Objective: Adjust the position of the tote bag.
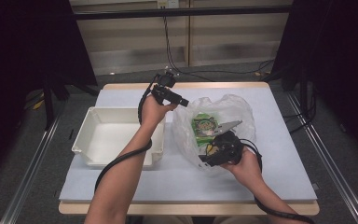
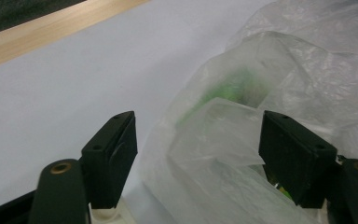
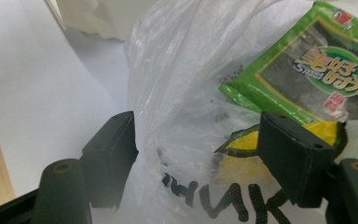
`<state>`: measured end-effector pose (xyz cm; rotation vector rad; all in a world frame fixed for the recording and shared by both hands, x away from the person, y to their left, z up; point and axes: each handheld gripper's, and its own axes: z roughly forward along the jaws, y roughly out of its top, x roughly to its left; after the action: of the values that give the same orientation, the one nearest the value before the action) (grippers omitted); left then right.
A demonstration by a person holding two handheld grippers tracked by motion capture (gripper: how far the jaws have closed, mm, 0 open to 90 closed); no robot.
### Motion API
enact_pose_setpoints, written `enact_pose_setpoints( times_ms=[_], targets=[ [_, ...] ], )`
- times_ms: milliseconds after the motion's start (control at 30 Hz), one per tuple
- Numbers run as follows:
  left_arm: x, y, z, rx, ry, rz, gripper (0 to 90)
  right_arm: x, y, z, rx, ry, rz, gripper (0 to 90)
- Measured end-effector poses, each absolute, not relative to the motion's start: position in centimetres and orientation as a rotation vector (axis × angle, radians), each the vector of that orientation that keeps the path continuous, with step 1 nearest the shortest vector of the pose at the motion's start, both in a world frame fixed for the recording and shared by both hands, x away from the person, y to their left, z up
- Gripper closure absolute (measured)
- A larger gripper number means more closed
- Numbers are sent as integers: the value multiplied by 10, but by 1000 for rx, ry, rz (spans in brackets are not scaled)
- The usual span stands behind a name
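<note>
Left tool (image 2: 198,154) and right tool (image 3: 198,154): both open, empty. Plastic bag (image 1: 214,122): thin, limp, slippery, light; best pinched at rim.

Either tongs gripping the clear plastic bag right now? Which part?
Nothing held. Left tongs and right tongs both stand open, jaws apart either side of the clear plastic bag film without pinching it.
</note>
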<state>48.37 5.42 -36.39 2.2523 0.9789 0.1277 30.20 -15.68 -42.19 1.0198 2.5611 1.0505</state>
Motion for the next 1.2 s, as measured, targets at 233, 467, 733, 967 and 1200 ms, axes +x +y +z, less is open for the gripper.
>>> enact_pose_setpoints(
  times_ms=[233,467,733,967,1200],
  targets=[
    [472,57,-355,2239,971,126,197,307,-159,-416,1023,2539,1021,257],
    [453,56,-353,2216,947,118,182,310,-160,-408,1013,2539,1039,269],
    [435,52,-351,2236,881,98,178,317,-165,-408,1029,2552,1048,344],
    [424,47,-355,2247,847,77,168,321,-171,-400,1027,2553,1027,407],
    [416,43,-359,2247,812,59,169,329,-184,-388,1046,2512,1028,436]
  ],
)
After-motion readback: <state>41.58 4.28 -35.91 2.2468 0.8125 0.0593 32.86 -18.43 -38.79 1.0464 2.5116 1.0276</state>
